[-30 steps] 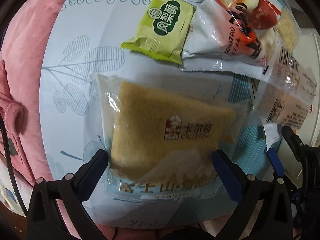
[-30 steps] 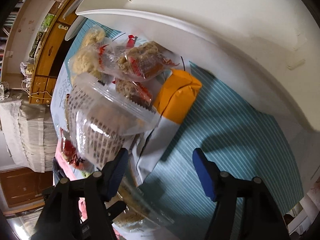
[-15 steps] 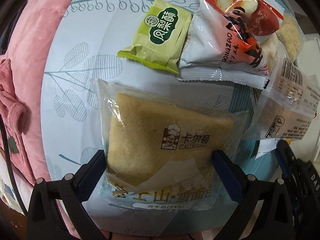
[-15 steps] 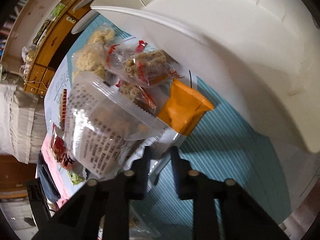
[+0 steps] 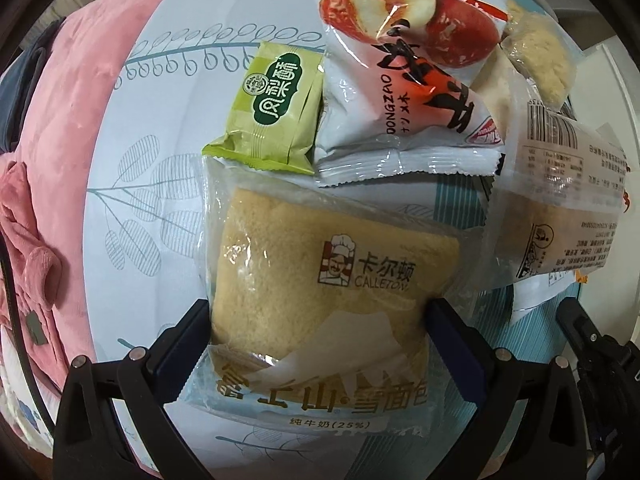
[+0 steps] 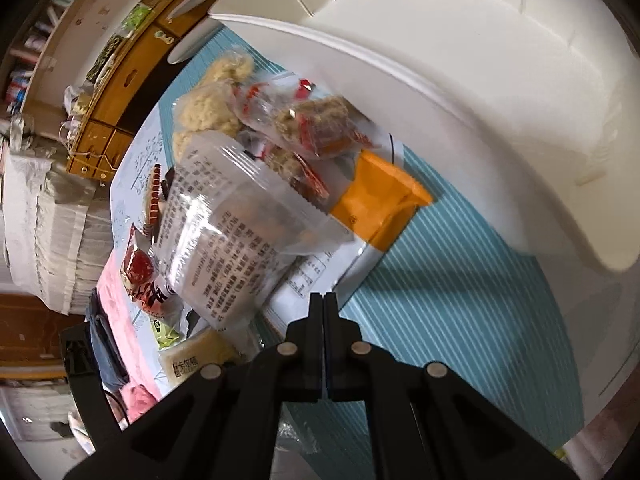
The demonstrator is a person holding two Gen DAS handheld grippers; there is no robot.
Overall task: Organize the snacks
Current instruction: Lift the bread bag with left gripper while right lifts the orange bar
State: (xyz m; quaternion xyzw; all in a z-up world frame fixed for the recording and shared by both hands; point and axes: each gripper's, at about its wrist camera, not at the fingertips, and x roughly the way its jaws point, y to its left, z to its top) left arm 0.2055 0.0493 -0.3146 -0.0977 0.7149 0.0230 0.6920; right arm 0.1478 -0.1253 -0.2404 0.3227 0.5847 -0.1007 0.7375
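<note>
A clear-wrapped Calleton bread packet (image 5: 320, 280) lies on the leaf-print cloth, between the open jaws of my left gripper (image 5: 320, 324), whose pads touch or nearly touch its sides. Beyond it lie a green pastry packet (image 5: 276, 108), a white and red Dongzao packet (image 5: 404, 88) and a clear packet with a printed label (image 5: 560, 208). My right gripper (image 6: 323, 300) is shut at the edge of an orange and white packet (image 6: 376, 208); I cannot tell whether it pinches it. The clear labelled packet (image 6: 232, 232) lies beside it.
A white bin (image 6: 480, 80) stands on the teal striped cloth (image 6: 460, 320) just right of the snack pile. Pink fabric (image 5: 60, 160) lies left of the cloth. Wooden drawers (image 6: 120, 92) stand in the background.
My right gripper has gone from wide open to fully shut by the orange and white packet. My left gripper has moved forward, so the bread packet sits deeper between its jaws.
</note>
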